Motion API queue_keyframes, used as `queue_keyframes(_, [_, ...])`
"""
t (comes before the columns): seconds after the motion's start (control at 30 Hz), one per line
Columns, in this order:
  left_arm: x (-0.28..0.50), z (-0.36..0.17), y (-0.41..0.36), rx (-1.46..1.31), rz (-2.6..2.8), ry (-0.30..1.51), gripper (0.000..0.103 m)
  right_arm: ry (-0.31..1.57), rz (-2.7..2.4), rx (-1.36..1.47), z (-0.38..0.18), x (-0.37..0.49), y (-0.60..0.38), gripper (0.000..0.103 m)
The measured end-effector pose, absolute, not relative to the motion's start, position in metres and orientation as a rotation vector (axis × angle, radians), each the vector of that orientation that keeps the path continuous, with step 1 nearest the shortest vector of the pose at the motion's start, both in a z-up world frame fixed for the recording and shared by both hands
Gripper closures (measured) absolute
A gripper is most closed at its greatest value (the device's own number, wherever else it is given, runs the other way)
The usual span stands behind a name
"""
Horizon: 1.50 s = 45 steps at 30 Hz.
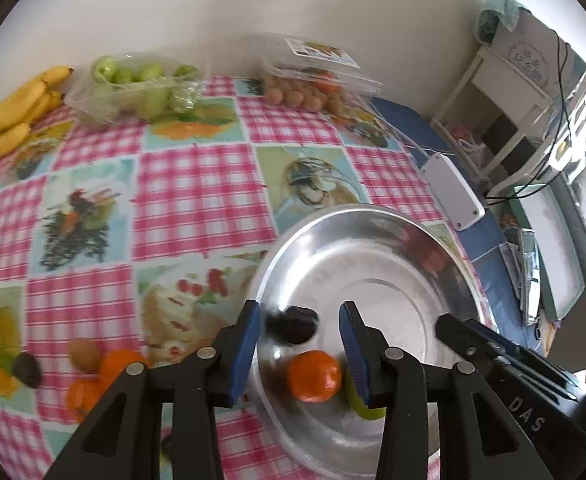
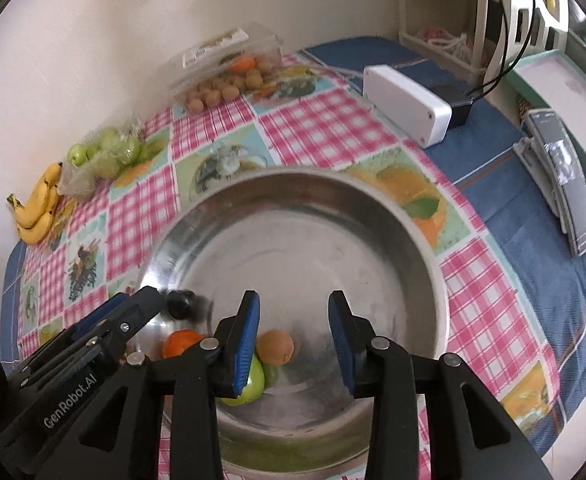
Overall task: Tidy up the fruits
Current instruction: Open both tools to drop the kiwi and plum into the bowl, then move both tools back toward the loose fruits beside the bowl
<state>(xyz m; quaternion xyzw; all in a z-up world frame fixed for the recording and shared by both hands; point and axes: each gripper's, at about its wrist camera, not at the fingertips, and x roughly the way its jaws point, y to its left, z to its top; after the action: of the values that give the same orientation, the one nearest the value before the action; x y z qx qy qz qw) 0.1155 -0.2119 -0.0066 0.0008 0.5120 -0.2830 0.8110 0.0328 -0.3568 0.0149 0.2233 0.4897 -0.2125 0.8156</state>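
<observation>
A steel bowl (image 1: 333, 216) (image 2: 293, 176) stands on the checked tablecloth. Inside it lie a mandarin (image 1: 313, 376) (image 2: 179, 342), a dark fruit (image 1: 293, 326) (image 2: 179, 304), a green apple (image 2: 249, 390) and a brown kiwi (image 2: 275, 347). My left gripper (image 1: 301, 336) hovers open over the bowl's left side, above the dark fruit and the mandarin, its pads touching neither. My right gripper (image 2: 295, 332) is open over the kiwi and the apple and grips nothing. The two grippers hang side by side.
Left of the bowl lie a kiwi (image 1: 84, 354), mandarins (image 1: 113, 368) and a dark fruit (image 1: 27, 368). Along the wall are bananas (image 1: 13, 112), a clear box of green apples (image 1: 133, 84) and a clear box of small brown fruits (image 1: 313, 80). A white box (image 1: 453, 188) lies to the right.
</observation>
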Motion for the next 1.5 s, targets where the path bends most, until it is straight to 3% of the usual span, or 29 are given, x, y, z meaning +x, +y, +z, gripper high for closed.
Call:
queue_keyframes(0.5, [0.115, -0.010, -0.165, 0.037, -0.413, 1.153, 0.049, 1.166, -0.460, 0.442, 0.008, 0.032, -0.347, 0.066])
queue_keyframes(0.63, [0.114, -0.015, -0.159, 0.032, -0.368, 1.159, 0.031, 1.193, -0.458, 0.420, 0.004, 0.035, -0.344, 0.065])
queue_keyframes(0.77, [0.114, -0.024, -0.151, 0.034, -0.321, 1.180, 0.021, 1.206, -0.461, 0.416, 0.003, 0.036, -0.344, 0.045])
queue_keyframes(0.93, [0.110, -0.027, -0.148, 0.052, -0.288, 1.178, 0.001, 1.219, -0.450, 0.411, 0.000, 0.037, -0.343, 0.037])
queue_keyframes(1.07, [0.108, -0.030, -0.151, 0.073, -0.278, 1.176, 0.000, 1.231, -0.443, 0.406, -0.002, 0.038, -0.343, 0.034])
queue_keyframes(1.13, [0.108, -0.031, -0.151, 0.085, -0.272, 1.179, 0.000, 1.235, -0.441, 0.404, -0.003, 0.038, -0.343, 0.028])
queue_keyframes(1.4, [0.109, -0.033, -0.148, 0.081, -0.243, 1.171, 0.000, 1.237, -0.435, 0.397, -0.003, 0.037, -0.344, 0.025])
queue_keyframes(1.43, [0.109, -0.033, -0.148, 0.088, -0.237, 1.169, 0.000, 1.237, -0.435, 0.394, -0.003, 0.037, -0.344, 0.023])
queue_keyframes(1.5, [0.109, -0.034, -0.148, 0.095, -0.234, 1.171, 0.000, 1.233, -0.437, 0.389, -0.004, 0.037, -0.344, 0.003])
